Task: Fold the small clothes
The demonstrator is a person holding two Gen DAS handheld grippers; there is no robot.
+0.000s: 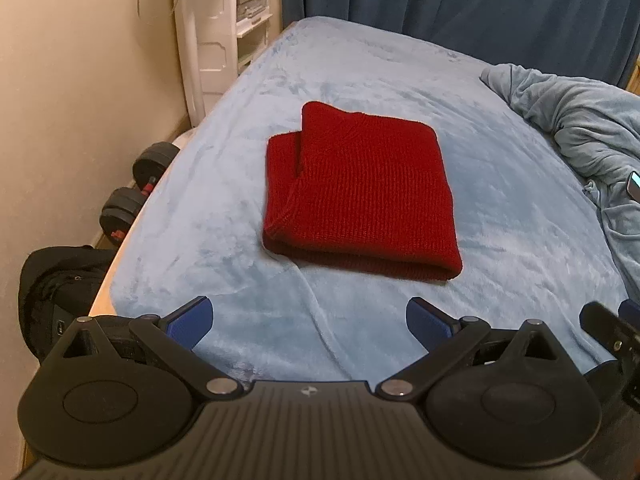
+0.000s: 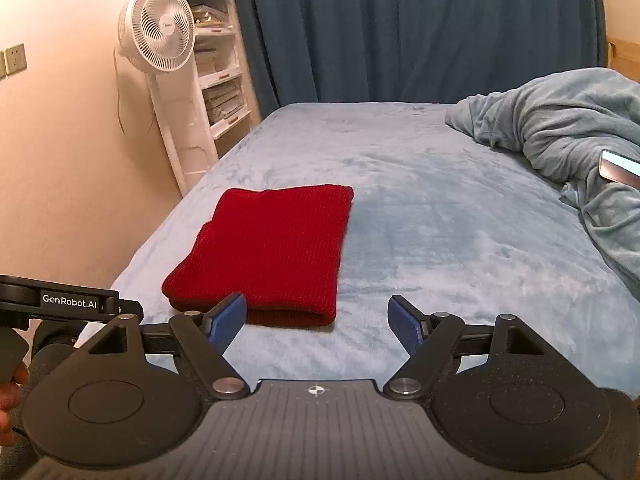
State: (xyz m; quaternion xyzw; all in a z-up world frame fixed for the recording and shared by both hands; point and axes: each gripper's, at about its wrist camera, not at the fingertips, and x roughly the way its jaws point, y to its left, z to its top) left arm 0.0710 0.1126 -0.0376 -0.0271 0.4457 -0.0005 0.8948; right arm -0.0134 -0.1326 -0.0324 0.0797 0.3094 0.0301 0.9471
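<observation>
Knit (image 1: 358,192), red and already folded into a thick rectangle, lies flat on the bed (image 1: 500,240), apart from both of my tongs. Nearest to me, my left tongs (image 1: 310,322) hang above the near edge of the bed with their blue pads spread wide and nothing between them. My right tongs (image 2: 316,322) are spread too, empty, and their left pad only overlaps the knit's near corner in that view; I judge it is above the cloth, not touching. I hold both clear of the fabric, I think, so the fold can settle undisturbed.

The knit's doubled edge faces me and its layered edges sit to the left, one flap stepped slightly behind the other. It looks finished, or close to it; at most that stepped corner might want squaring.

Further right, a rumpled blanket (image 2: 560,128) is bunched out of the way, with a phone (image 2: 620,168) resting on it. By the wall to the left are dumbbells (image 1: 136,192) and a dark bag (image 1: 56,280) on the floor. Beyond stand a white fan (image 2: 156,28), shelves (image 2: 220,80) and a blue curtain (image 2: 400,28).
</observation>
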